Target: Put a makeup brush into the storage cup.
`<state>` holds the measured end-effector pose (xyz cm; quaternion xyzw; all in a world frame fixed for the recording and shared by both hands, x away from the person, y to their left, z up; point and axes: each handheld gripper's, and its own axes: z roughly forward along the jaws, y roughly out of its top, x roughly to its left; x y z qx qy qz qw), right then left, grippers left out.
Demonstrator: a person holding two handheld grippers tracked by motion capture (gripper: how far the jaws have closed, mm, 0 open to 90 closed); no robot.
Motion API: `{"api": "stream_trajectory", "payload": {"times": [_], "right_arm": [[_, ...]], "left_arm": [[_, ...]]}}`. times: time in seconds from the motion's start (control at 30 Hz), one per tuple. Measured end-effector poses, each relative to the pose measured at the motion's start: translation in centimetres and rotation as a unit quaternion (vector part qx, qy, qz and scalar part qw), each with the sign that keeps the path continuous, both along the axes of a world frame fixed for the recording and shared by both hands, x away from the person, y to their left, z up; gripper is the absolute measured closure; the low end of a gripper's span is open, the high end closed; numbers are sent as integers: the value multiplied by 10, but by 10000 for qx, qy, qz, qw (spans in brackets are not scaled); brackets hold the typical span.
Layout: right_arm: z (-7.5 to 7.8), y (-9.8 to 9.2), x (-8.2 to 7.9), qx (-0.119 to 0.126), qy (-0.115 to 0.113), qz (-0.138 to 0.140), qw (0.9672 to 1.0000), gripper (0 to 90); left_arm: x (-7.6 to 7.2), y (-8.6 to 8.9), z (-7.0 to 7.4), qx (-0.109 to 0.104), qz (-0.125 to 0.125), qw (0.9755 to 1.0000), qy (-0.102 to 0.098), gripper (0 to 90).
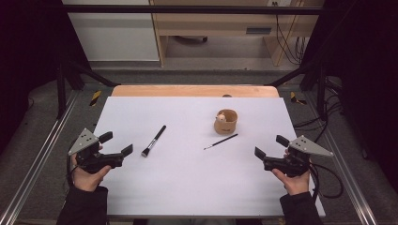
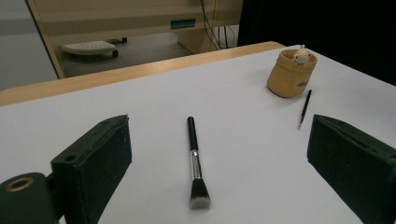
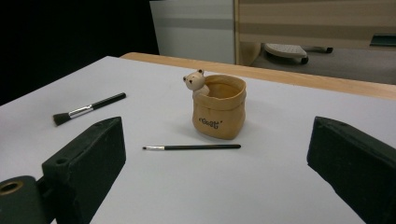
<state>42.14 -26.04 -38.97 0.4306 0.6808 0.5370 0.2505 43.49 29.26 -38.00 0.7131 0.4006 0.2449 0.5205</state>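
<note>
Brushes (image 1: 154, 140) and pot (image 1: 225, 121) lie on white table (image 1: 187, 187).

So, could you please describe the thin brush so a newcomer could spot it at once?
On the white table, find the tan bear pot. The thin brush lies just in front of it, apart from it. It is far slimmer than the thick brush lying farther left.

The high view looks forward and down on the whole surface (image 1: 187, 178). Each gripper view looks low and close across it, and both share the pot (image 2: 292, 74) and two brushes.
</note>
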Motion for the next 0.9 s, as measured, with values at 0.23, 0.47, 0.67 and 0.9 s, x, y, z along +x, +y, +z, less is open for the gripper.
{"api": "stream_trajectory", "payload": {"times": [0.23, 0.47, 0.67, 0.9], "right_arm": [[-1, 3, 1, -74, 18, 37, 10000, 49], [-3, 10, 3, -149, 55, 127, 9998, 50], [-1, 14, 5, -175, 69, 143, 9997, 52], [1, 22, 13, -200, 84, 229, 9995, 56]], "left_arm": [[0, -3, -1, 6, -25, 10000, 4, 60], [0, -4, -3, 4, -37, 10000, 27, 60], [1, -6, -4, 27, -61, 10000, 37, 60], [0, -9, -4, 58, -76, 10000, 25, 60]]}}
